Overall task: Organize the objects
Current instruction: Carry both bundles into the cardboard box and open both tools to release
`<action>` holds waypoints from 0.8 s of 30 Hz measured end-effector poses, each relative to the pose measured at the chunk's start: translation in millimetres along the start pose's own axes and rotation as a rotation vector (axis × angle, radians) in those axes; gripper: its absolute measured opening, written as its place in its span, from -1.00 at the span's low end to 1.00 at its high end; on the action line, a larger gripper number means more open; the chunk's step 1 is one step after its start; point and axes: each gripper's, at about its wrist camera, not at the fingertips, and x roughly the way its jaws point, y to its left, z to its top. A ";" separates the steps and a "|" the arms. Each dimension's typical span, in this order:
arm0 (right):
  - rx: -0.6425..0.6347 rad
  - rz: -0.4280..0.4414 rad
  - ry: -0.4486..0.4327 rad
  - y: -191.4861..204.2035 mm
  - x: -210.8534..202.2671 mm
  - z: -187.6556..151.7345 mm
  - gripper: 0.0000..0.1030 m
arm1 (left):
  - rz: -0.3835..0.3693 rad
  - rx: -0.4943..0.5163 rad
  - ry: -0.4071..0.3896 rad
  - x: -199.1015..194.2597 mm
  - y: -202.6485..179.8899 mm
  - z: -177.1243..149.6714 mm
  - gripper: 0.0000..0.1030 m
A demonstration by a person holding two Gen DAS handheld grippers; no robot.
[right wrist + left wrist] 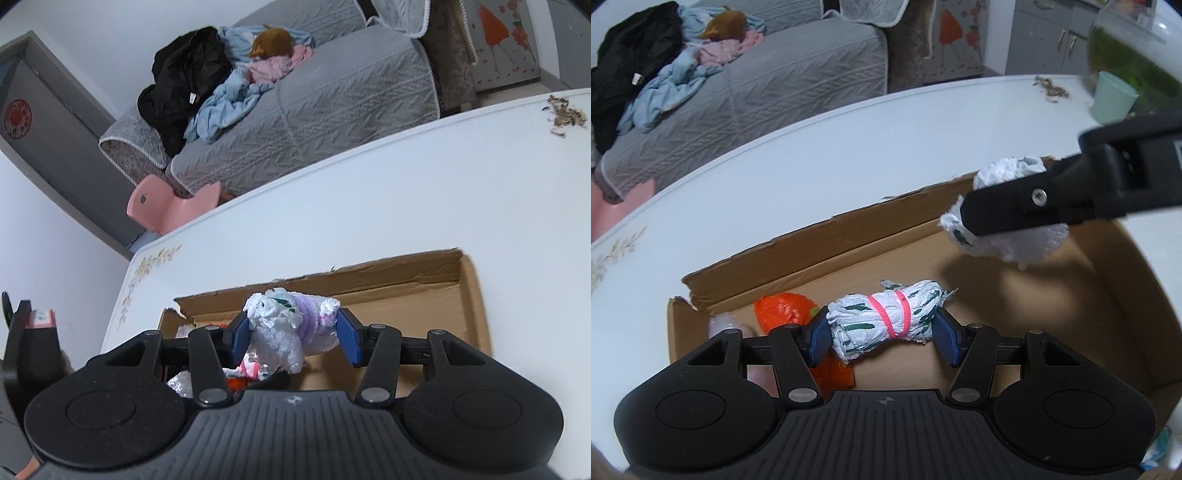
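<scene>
Two handheld grippers work over a shallow cardboard box (1100, 295) on a white table (812, 155), each carrying a rolled plastic bag. The left gripper (882, 328) pinches a white, green-printed bag bundle (886, 317) tied with a pink rubber band (890, 314), its blue pads (820, 332) pressed against both ends, just above the box floor. The right gripper (293, 332) clamps a crumpled white-and-lilac bag wad (288, 325) over the box, its fingers closed on the wad's sides. An orange bag (783, 310) already lies in the box's near-left corner, beside what may be a pale pink one, partly hidden. To finish the step well, each bundle should be lowered onto bare cardboard next to the orange bag before the fingers part, so neither rolls or unfurls.
</scene>
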 end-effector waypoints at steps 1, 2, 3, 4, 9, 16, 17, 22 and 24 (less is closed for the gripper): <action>-0.005 -0.002 0.008 1.4 1.8 -0.8 -0.09 | 0.013 0.004 -0.001 0.1 0.7 0.4 0.23; -0.008 -0.001 0.016 1.8 3.9 -0.4 -0.09 | 0.017 0.001 -0.003 -0.2 2.1 -0.4 0.24; -0.008 -0.003 0.019 3.0 6.6 0.6 -0.09 | 0.017 -0.006 -0.003 -0.4 4.1 -0.8 0.24; -0.011 -0.006 0.023 4.1 8.5 0.5 -0.09 | 0.020 -0.011 -0.002 -0.8 5.3 -1.4 0.24; -0.006 -0.005 0.050 10.5 23.7 1.4 -0.09 | 0.027 -0.015 0.002 -2.3 6.8 -1.1 0.24; -0.034 -0.019 0.079 20.9 33.0 5.6 -0.09 | 0.018 -0.045 0.017 3.9 18.5 3.0 0.24; -0.028 -0.021 0.078 20.3 35.0 5.6 -0.09 | 0.017 -0.050 0.017 4.2 19.7 2.9 0.24; -0.019 -0.041 0.078 18.0 39.2 4.4 -0.08 | 0.014 -0.055 0.021 6.2 22.5 4.8 0.26; -0.015 -0.043 0.072 18.0 38.1 5.8 -0.04 | 0.010 -0.055 0.026 5.3 23.1 4.5 0.33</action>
